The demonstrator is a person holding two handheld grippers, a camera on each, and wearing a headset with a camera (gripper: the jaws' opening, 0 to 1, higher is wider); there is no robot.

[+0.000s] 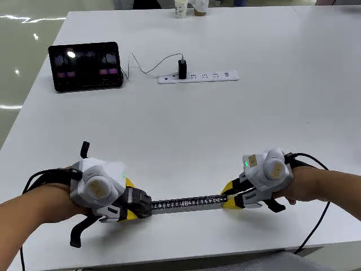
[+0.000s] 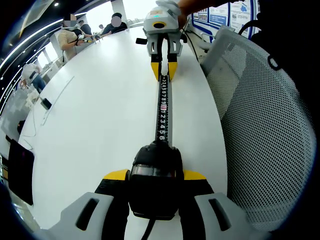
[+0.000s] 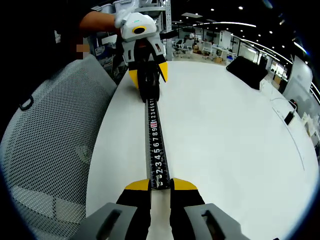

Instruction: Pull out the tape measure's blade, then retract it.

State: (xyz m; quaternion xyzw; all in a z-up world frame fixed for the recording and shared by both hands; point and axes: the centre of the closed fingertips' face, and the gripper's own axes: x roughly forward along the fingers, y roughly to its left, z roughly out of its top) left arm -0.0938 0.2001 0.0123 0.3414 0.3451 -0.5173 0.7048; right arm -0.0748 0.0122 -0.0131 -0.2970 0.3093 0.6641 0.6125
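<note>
Left gripper (image 1: 131,205) clamps the rigid-looking tape measure case (image 2: 156,172) while right gripper (image 3: 160,185) pinches the blade (image 3: 156,140) at its tip, probably springy and slick.

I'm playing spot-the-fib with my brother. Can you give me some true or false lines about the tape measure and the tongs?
1. The blade is pulled out and stretches from one pair of tongs to the other. True.
2. The right tongs hold the case. False: they are shut on the blade's end, and the left tongs hold the case.
3. A tablet lies on the table, at the far left in the head view. True.
4. The power strip has nothing plugged in. False: a black charger is plugged into it.
</note>
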